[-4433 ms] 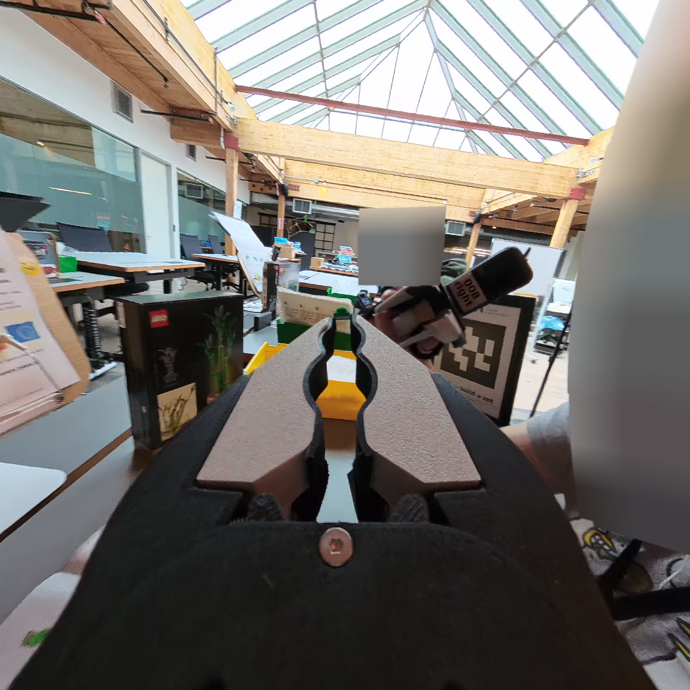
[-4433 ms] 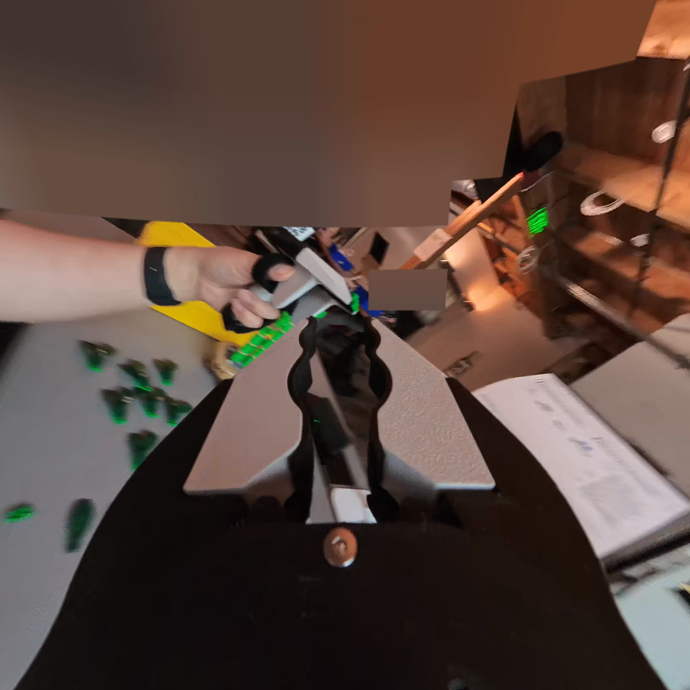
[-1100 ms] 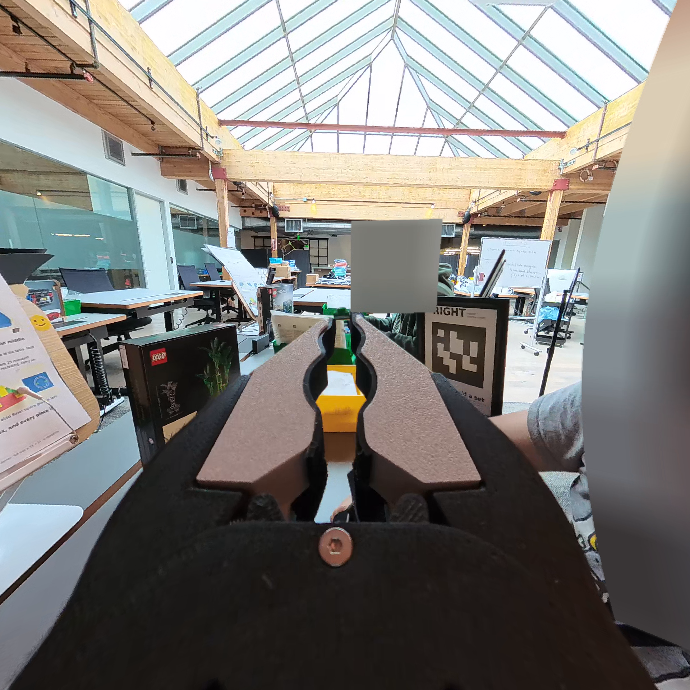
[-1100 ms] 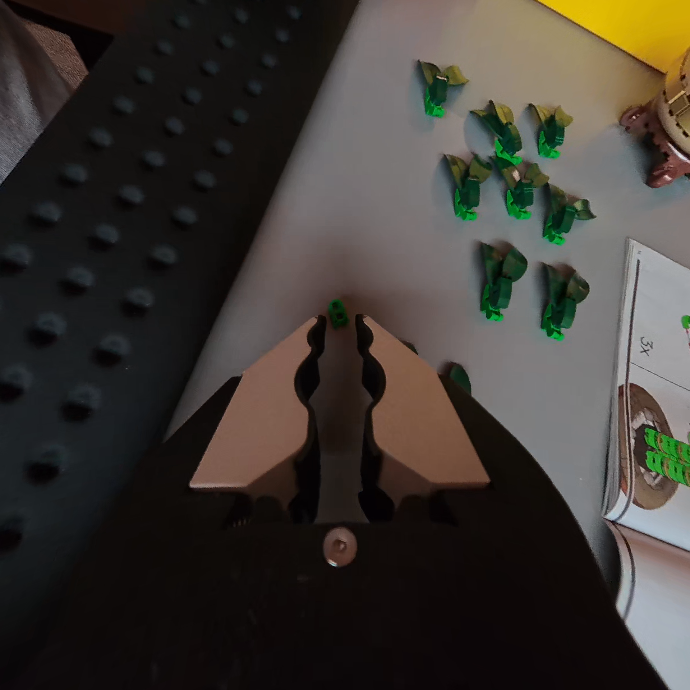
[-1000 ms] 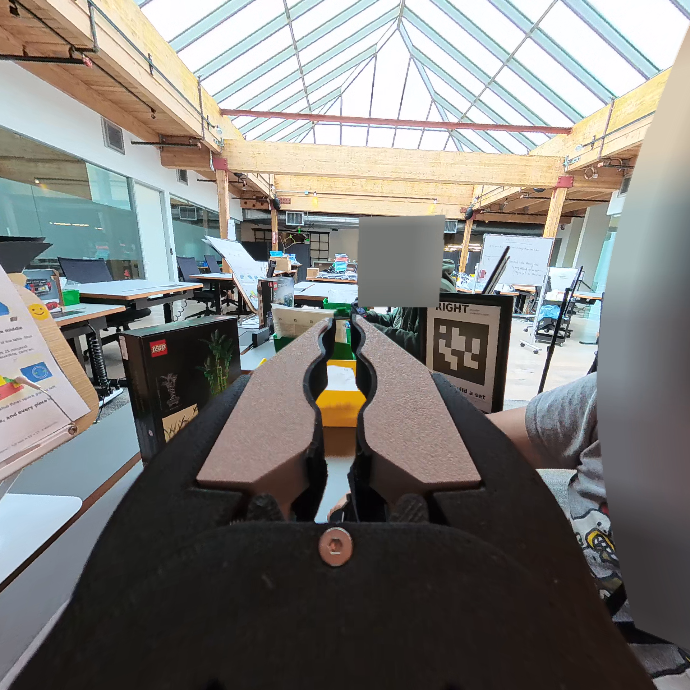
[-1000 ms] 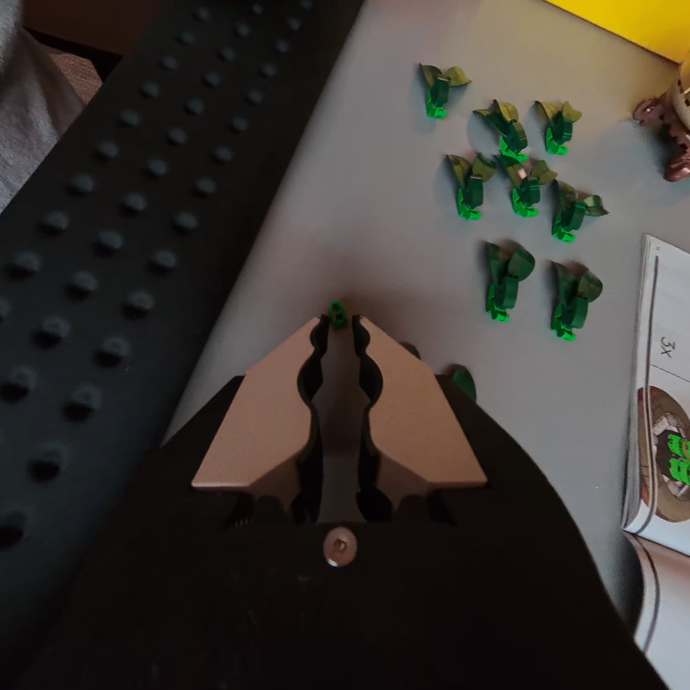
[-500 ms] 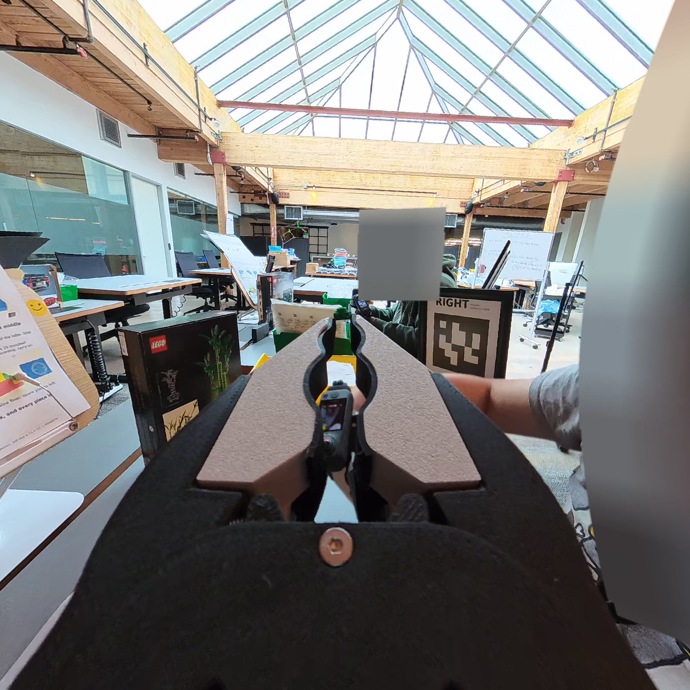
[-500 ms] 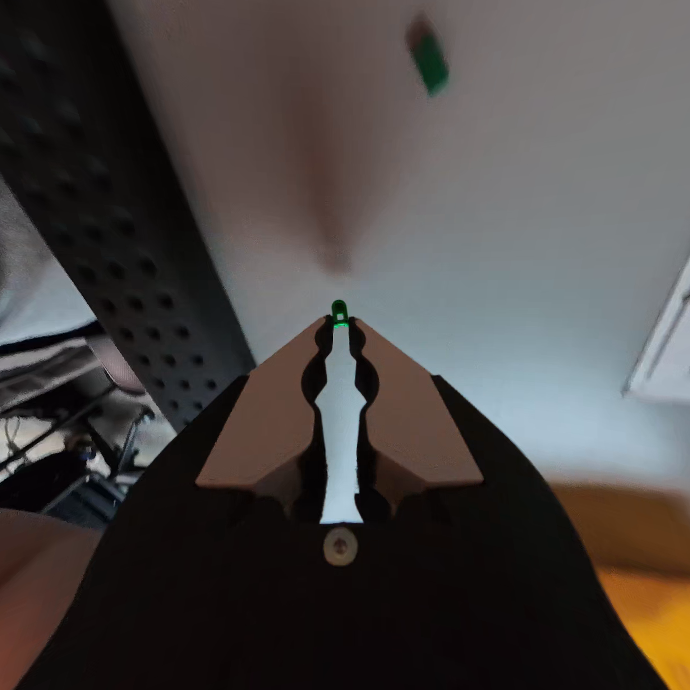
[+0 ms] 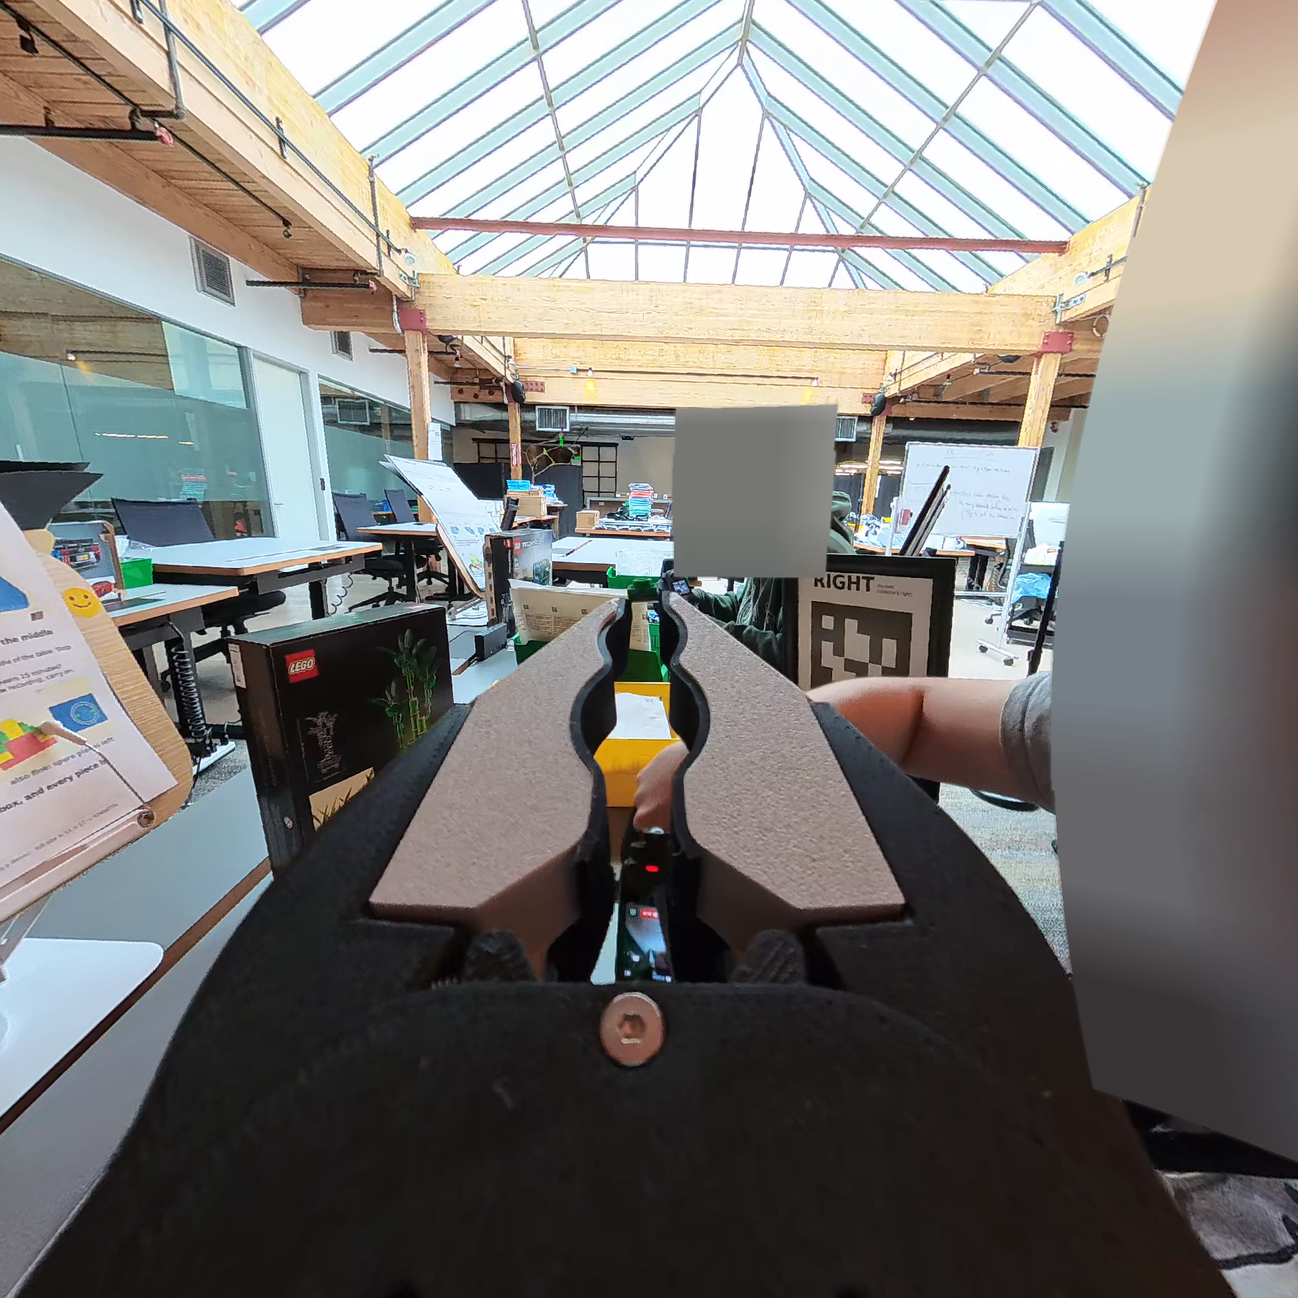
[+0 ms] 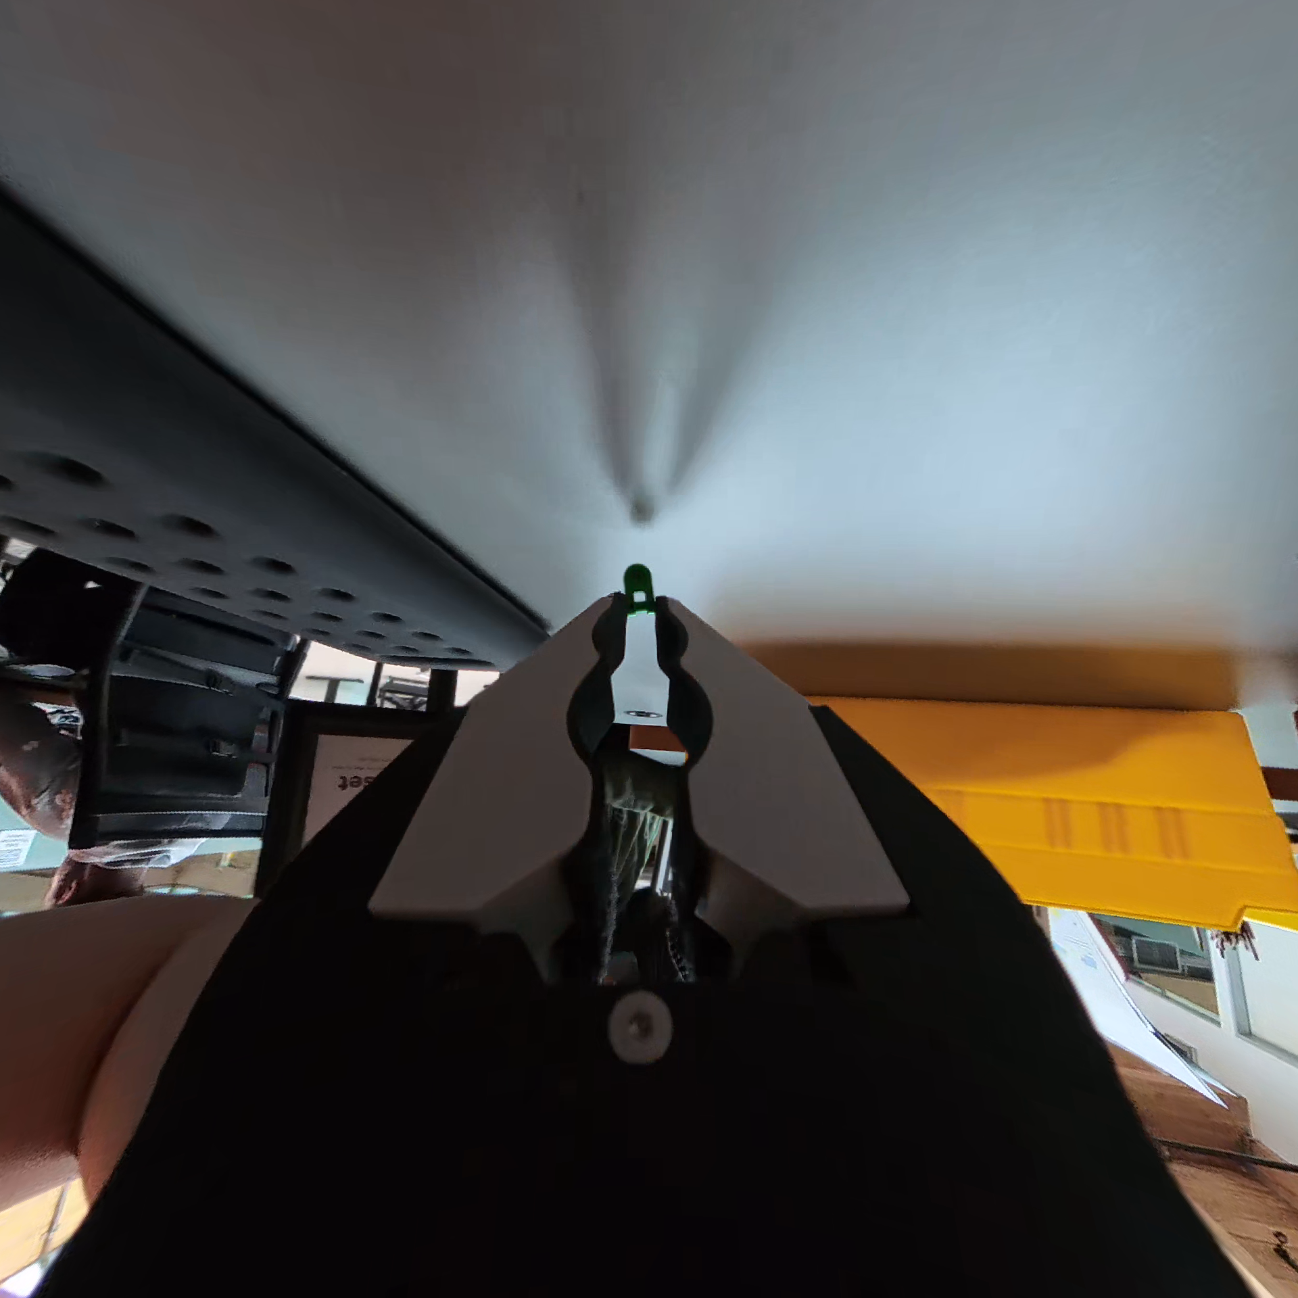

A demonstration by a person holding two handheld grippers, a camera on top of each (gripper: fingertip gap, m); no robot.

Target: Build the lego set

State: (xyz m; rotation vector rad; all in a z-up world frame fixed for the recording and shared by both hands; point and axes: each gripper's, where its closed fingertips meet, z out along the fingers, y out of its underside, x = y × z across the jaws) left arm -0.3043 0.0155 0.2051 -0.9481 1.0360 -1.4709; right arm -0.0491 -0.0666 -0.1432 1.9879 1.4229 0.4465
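Grey worktop (image 10: 913, 316) fills my view beyond the right gripper (image 10: 639, 605); yellow bin (image 10: 1053, 808) right of its jaws, which pinch a small green lego piece (image 10: 638, 581) at their tips. Left gripper (image 9: 643, 597) jaws nearly together, gripping a green piece (image 9: 640, 587) at their tips.

Printed matter is legible in the left wrist view on four carriers:

- black set box (image 9: 337, 709), with a red brand badge
- black-framed sign (image 9: 871, 632), with a heading above a square code pattern
- instruction sheet (image 9: 56, 730) on a wooden stand
- whiteboard (image 9: 969, 492), handwritten

In the right wrist view, a framed card (image 10: 351, 772) carries inverted print.
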